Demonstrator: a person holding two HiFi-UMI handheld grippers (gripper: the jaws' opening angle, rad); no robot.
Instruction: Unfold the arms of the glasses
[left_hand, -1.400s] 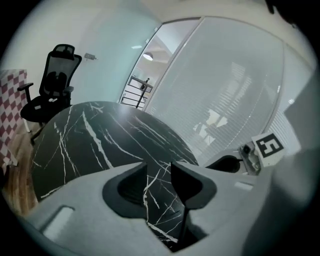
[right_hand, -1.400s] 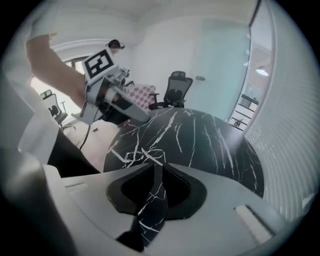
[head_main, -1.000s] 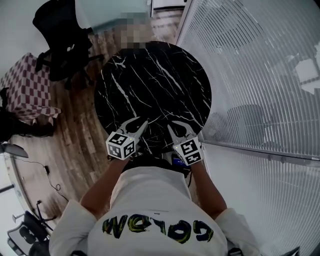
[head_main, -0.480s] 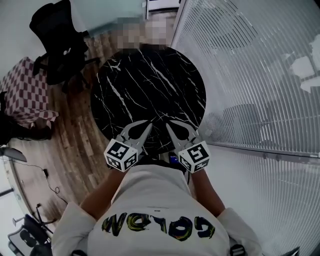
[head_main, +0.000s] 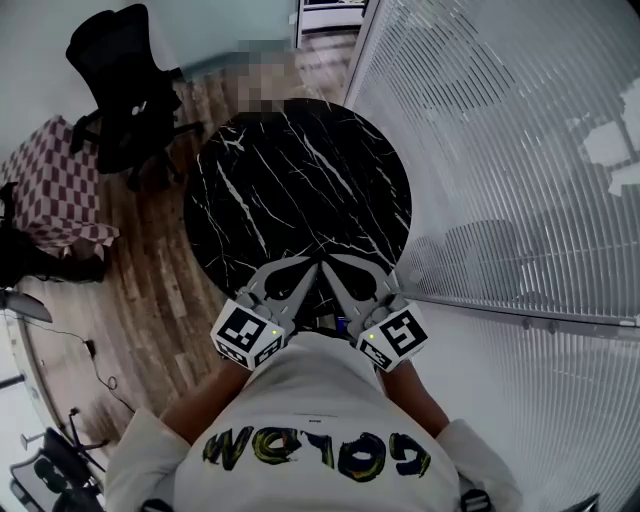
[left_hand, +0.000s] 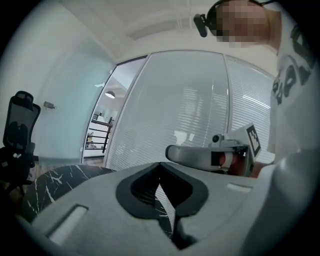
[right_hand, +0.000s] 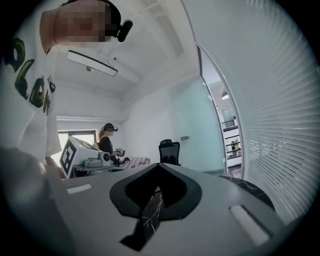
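Over table (head_main: 300, 170), left gripper (head_main: 311, 267), right gripper (head_main: 331, 267) just closed, seemingly empty

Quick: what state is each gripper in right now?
Left gripper: closed, jaws just shut, nothing between them.
Right gripper: closed, empty.

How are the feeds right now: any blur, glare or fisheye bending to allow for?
Head view: sharp, evenly lit, fisheye bows the blinds. Left gripper view: dark round vignette, left tongs slightly soft up close. Right gripper view: same vignette, right tongs soft.
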